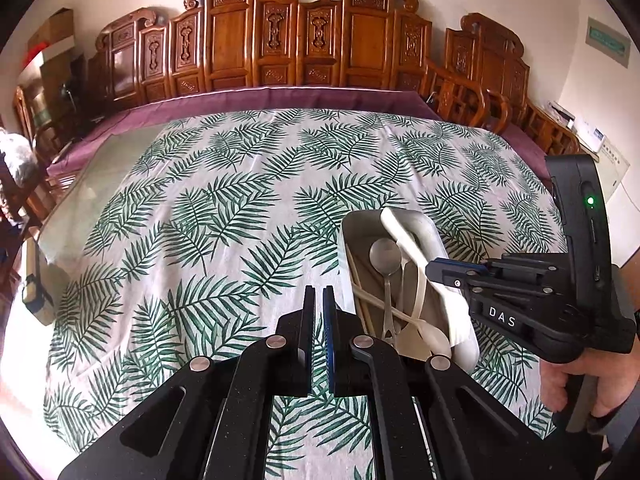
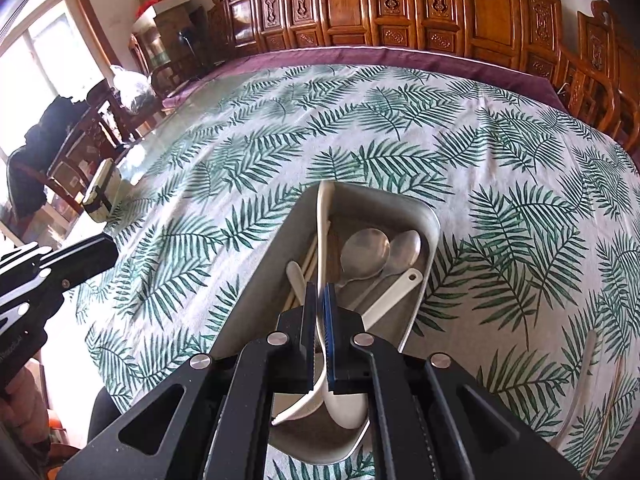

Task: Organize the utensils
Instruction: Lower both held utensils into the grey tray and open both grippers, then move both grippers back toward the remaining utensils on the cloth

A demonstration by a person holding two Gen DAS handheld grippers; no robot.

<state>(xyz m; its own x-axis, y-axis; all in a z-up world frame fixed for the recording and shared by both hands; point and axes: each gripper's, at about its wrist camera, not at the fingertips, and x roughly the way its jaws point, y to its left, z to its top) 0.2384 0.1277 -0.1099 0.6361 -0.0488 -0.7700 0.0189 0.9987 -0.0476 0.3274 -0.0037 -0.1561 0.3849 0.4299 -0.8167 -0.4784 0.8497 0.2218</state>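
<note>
A metal tray (image 2: pixel 400 202) lies on the leaf-print cloth, holding two metal spoons (image 2: pixel 364 252), a short white spoon (image 2: pixel 394 296) and chopsticks (image 2: pixel 308 264). My right gripper (image 2: pixel 319 320) is shut on the thin handle of a long white spoon (image 2: pixel 323 232), held over the tray with its bowl toward me and its handle tip over the far rim. The left wrist view shows that right gripper (image 1: pixel 434 272) clamped on the white spoon (image 1: pixel 404 236) above the tray (image 1: pixel 352 224). My left gripper (image 1: pixel 318 320) is shut and empty, over the cloth just left of the tray.
Loose chopsticks (image 2: pixel 608 400) and a pale utensil (image 2: pixel 580 384) lie on the cloth to the tray's right. A small strapped box (image 2: pixel 100 192) stands on the bare glass near the table's left edge. Carved wooden chairs (image 1: pixel 460 100) line the far side. A person's hand (image 1: pixel 576 384) grips the right handle.
</note>
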